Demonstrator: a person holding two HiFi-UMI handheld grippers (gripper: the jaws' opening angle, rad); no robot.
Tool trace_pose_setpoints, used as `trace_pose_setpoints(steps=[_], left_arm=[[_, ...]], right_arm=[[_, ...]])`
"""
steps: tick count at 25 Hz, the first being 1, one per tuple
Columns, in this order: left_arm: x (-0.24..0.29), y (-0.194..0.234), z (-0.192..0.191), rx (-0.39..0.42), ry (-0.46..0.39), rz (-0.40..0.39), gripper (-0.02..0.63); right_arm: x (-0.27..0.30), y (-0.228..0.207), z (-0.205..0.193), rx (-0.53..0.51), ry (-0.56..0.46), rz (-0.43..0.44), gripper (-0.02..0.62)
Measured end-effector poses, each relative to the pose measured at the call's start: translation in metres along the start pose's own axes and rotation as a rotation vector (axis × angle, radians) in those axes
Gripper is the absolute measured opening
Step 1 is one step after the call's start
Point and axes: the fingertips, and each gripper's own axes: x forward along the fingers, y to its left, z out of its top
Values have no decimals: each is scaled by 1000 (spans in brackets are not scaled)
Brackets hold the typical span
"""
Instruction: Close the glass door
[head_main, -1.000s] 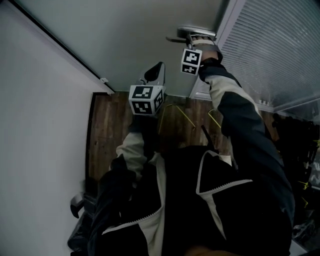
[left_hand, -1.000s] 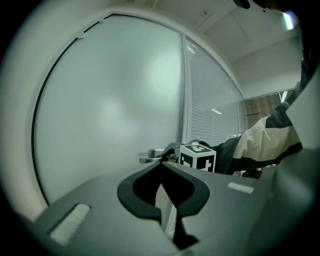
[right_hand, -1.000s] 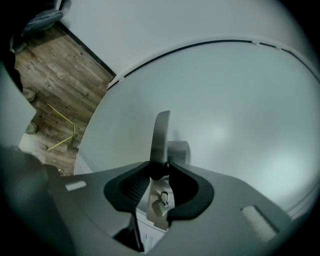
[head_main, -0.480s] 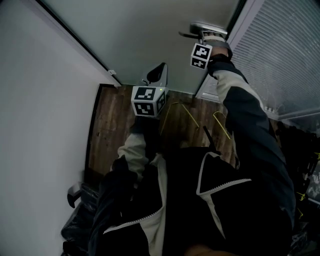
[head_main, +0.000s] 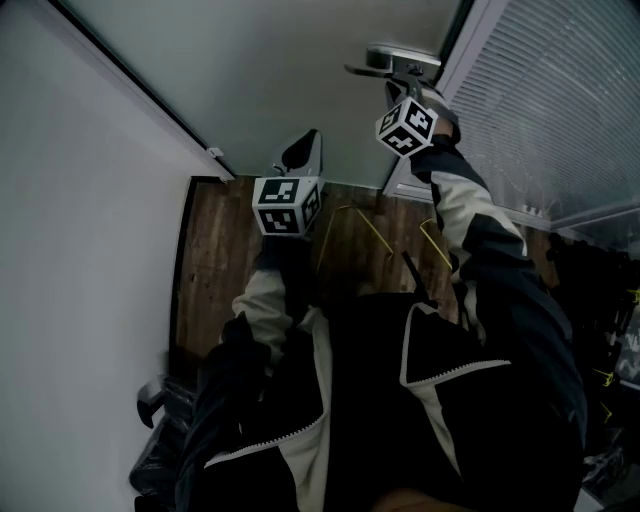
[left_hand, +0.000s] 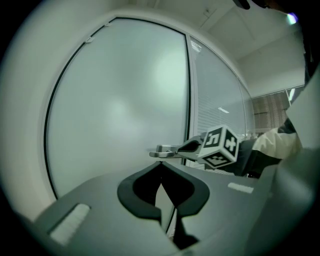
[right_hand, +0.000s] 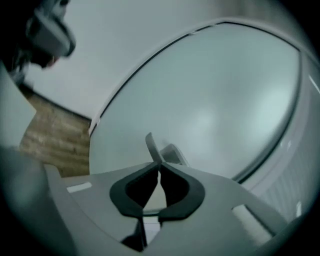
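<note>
Right gripper view: right claw (right_hand: 159, 167) clenched on the metal handle (right_hand: 151, 145) of the frosted glass door (right_hand: 215, 100); left claw (left_hand: 161, 177) is clenched empty, away from the handle.

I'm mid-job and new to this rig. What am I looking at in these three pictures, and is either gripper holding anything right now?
There is no robot arm here. A person in a dark jacket holds a two-jaw tool in each hand; the marker cubes are part of those tools. The head view comes from a camera on the person's head and looks steeply down past the body to the brown wooden floor. The other two pictures come from cameras riding on each gripper and look along its jaws.

The left gripper hangs in the air in front of the frosted glass door, jaws together with nothing between them. The right gripper is up at the silver metal lever handle on that door. Its jaws look closed on the lever, right at their tips. Right of the door is a pane with white slatted blinds.
</note>
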Motion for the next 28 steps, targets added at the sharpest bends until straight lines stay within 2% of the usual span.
trace_pose_setpoints(steps=[1,5,7,8,11,18,28], left_arm=[[2,2,1,-7,-6,0,2],[10,-6,4,-37,-39,-28,2],[13,-13,6,-53,-45,-48,2],[15,-17,7,-57,-45,-59,2],[17,-29,5,-57,-37,-89,2],[14,-40,1,-36,-26,-136,2],[9,-52,2,7,-29,-171,2]], right_arm=[[-19,4,7,137,-58,11,6],[-93,25,24,671,-239,65,3],[-120,33,26,858,-282,79,3],[-129,39,26,906,-285,88,2],[-143,54,23,947,-257,109,2],[-161,62,13,936,-192,39,0],[-174,57,17,915,-178,-15,1]])
